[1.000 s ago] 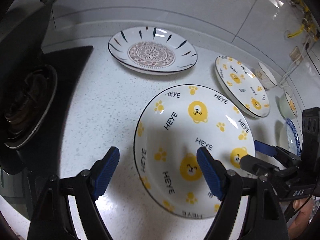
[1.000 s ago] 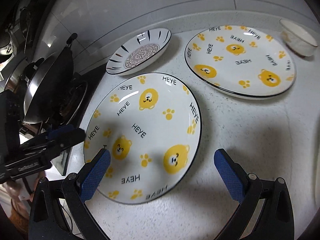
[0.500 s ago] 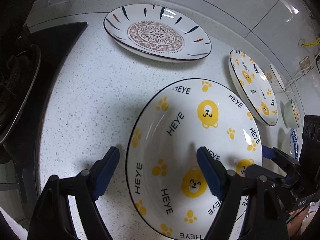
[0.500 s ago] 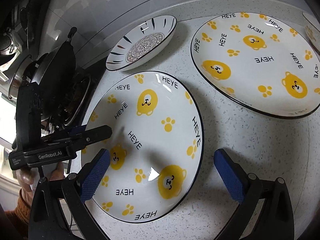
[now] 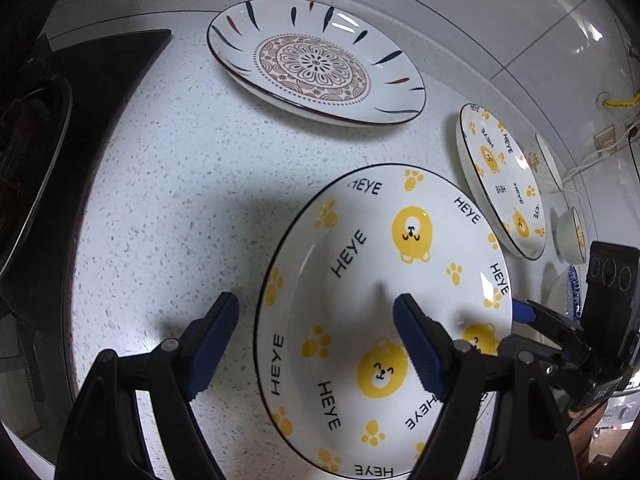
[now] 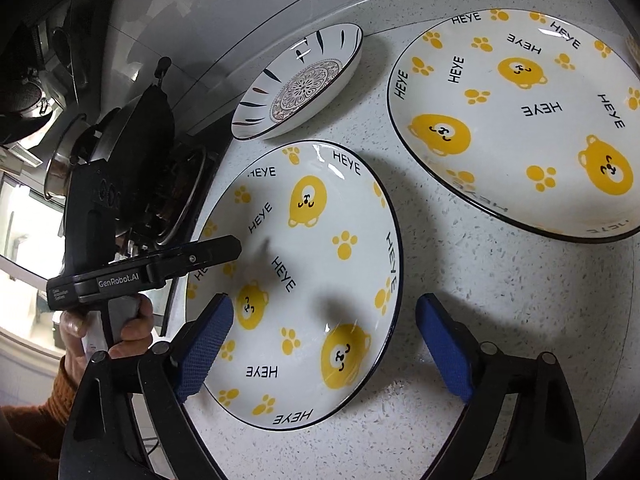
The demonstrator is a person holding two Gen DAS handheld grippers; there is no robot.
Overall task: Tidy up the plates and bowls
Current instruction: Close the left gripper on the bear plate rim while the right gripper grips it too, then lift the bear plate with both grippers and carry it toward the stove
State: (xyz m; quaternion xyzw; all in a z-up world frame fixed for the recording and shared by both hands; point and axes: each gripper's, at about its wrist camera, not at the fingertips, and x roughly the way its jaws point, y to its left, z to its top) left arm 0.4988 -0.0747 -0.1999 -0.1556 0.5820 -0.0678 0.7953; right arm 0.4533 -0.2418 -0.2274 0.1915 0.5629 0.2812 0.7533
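— Claws first: my left gripper is spread across the near rim of the bear plate; my right gripper is closing around its other side.

— Writing?

— "HEYE" on both bear plates, "GenRobot.AI" on the left handle. Farther bowls are cut off.

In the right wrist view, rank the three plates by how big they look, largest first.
1. Far bear plate, cut off at the right edge.
2. Near bear plate; being closer, it may be equally large in truth, so this order is unsure.
3. Mandala plate, plainly smallest, though farthest away.
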